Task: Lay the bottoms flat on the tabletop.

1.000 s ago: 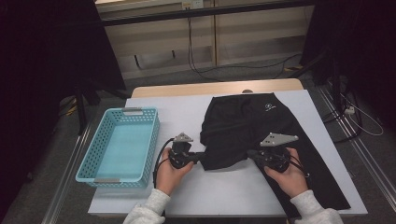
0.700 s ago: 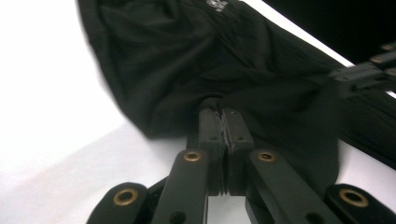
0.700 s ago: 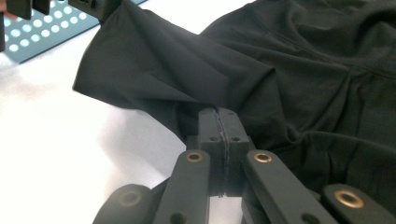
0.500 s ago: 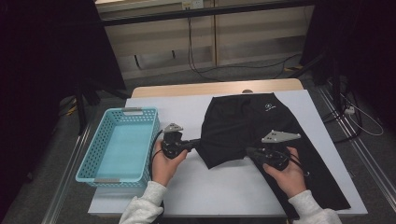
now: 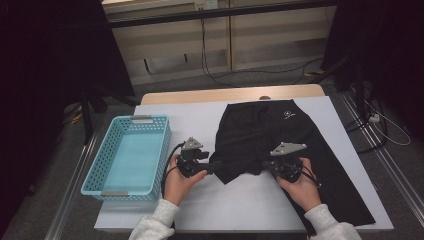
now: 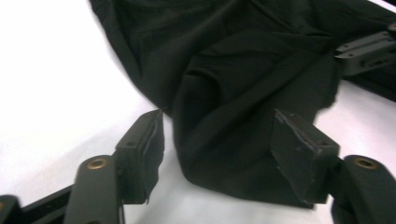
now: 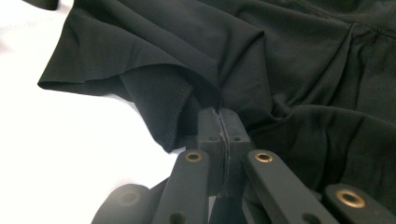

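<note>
A pair of black shorts (image 5: 270,140) lies spread on the white surface (image 5: 230,205), right of the middle, with the waistband at the far side and one leg running toward the near right corner. The left gripper (image 5: 200,167) sits at the shorts' left edge; its jaws have just been opening and now stand apart, with a bunched fold of the black cloth lying between them but not pressed by either pad. In the left gripper view that fold (image 6: 224,140) rests on the surface between the two spread jaws. The right gripper (image 5: 280,170) is at the shorts' near hem, its jaws closed tight on a pinch of the cloth (image 7: 219,93). A light blue basket (image 5: 102,167) stands on the left of the surface, well apart from the shorts
</note>
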`<action>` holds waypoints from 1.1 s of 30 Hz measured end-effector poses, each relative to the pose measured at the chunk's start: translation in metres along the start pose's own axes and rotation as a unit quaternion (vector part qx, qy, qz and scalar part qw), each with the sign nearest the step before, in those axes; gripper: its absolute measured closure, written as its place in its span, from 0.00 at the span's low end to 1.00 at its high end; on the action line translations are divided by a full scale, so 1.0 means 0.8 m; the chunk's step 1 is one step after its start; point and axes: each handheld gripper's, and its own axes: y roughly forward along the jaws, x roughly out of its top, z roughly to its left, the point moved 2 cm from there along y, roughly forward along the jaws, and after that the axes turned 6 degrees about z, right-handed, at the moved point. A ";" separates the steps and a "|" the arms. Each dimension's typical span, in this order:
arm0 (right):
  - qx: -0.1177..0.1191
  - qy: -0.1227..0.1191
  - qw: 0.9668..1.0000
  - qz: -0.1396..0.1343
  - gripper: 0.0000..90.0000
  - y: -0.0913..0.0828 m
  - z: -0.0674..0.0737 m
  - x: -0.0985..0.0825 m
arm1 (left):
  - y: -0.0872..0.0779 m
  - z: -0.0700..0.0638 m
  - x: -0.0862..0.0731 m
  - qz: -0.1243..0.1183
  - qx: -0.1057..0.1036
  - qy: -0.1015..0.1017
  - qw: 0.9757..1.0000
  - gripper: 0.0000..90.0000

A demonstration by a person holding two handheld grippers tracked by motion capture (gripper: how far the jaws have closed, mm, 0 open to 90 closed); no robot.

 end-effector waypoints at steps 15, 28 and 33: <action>0.011 -0.004 1.000 -0.008 1.00 -0.006 0.003 -0.004 | 0.013 -0.043 -0.013 0.040 -0.032 0.054 0.997 0.46; 0.021 0.006 0.999 -0.025 0.99 -0.011 0.002 -0.002 | 0.028 -0.056 -0.018 0.073 -0.022 0.079 0.994 0.80; 0.024 0.002 0.999 -0.026 1.00 -0.013 0.003 -0.001 | 0.020 -0.052 -0.017 0.092 -0.032 0.058 0.994 0.99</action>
